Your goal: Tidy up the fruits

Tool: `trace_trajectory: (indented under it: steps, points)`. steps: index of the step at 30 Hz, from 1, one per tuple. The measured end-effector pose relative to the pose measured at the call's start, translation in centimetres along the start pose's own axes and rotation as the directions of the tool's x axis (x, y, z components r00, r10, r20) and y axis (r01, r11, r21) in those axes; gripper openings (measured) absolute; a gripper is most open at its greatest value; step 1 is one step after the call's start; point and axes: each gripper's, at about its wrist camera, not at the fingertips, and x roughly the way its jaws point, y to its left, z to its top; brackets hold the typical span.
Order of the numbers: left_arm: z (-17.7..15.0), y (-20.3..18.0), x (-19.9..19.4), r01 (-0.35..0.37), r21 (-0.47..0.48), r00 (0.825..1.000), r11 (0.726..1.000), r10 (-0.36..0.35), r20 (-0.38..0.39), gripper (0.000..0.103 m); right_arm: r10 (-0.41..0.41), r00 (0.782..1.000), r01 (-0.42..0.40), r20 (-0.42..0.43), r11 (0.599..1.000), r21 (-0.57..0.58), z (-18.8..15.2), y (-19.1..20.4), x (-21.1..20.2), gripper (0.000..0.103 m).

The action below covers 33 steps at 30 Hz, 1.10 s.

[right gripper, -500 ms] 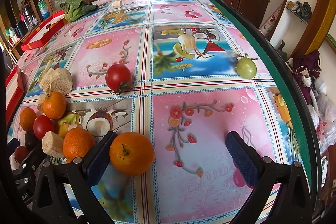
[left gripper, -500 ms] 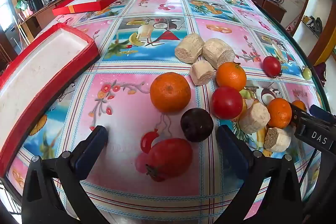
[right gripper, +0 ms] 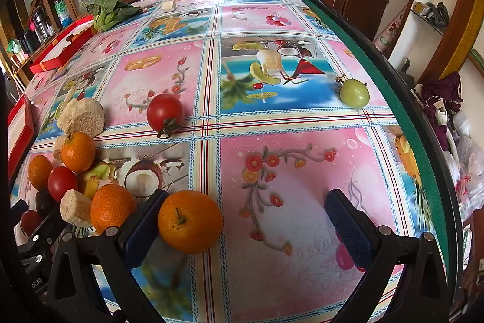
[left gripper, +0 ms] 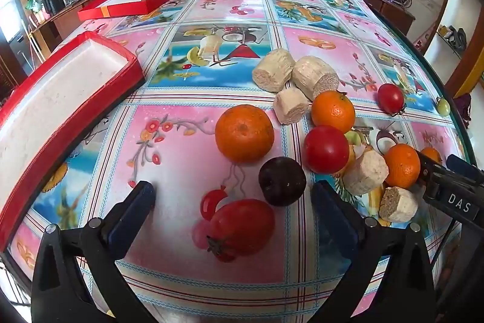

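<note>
Both tongs gape wide and empty over the glossy fruit-print table (left gripper: 187,147), the left tongs (left gripper: 233,199) framing a red tomato (left gripper: 242,227), the right tongs (right gripper: 242,208) nudging a round orange (right gripper: 190,221) that could roll off.

— How's your light?
— Bright daylight; you'll see white glare on the tablecloth (left gripper: 193,165) toward twelve o'clock in both views.
— Shadows?
— Soft, short under the fruit.
— Sharpness?
— Crisp centrally. Your fisheye bends the edges, with black corners at seven and five o'clock.
</note>
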Motion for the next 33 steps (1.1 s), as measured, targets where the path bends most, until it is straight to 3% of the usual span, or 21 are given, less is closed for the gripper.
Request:
trace_trajectory:
  steps: [6, 13, 18, 22, 27, 33]
  points:
    - [0.1, -0.2, 0.2, 0.015, 0.029, 1.0, 0.999, -0.014, -0.003, 0.103, 0.0, 1.0, 0.0, 0.0, 1.0, 0.0, 0.0, 0.0, 0.0, 0.103]
    - [0.3, 0.3, -0.5, 0.085, 0.113, 0.996, 0.99, -0.088, 0.023, 0.103, 0.013, 1.0, -0.013, 0.001, 1.0, -0.009, -0.4, 0.2, -0.3, 0.103]
    - [0.7, 1.4, -3.4, 0.077, 0.16, 0.99, 0.984, -0.095, 0.108, 0.103, 0.1, 0.991, -0.103, 0.088, 0.994, 0.03, -2.5, 0.0, -5.0, 0.103]
    - [0.7, 2.3, -4.9, 0.059, 0.186, 0.986, 0.981, -0.086, 0.141, 0.103, 0.108, 0.984, -0.111, 0.145, 0.994, 0.013, -3.5, 1.3, -8.6, 0.103]
    - [-0.1, 2.8, -5.4, 0.054, 0.228, 0.989, 0.972, -0.083, 0.121, 0.103, 0.111, 0.974, -0.115, 0.196, 0.993, 0.011, -4.5, 2.4, -11.5, 0.103]
    - [-0.5, 3.1, -5.3, 0.067, 0.238, 0.99, 0.969, -0.094, 0.103, 0.103, 0.117, 0.973, -0.125, 0.199, 0.992, 0.028, -5.1, 2.7, -12.3, 0.103]
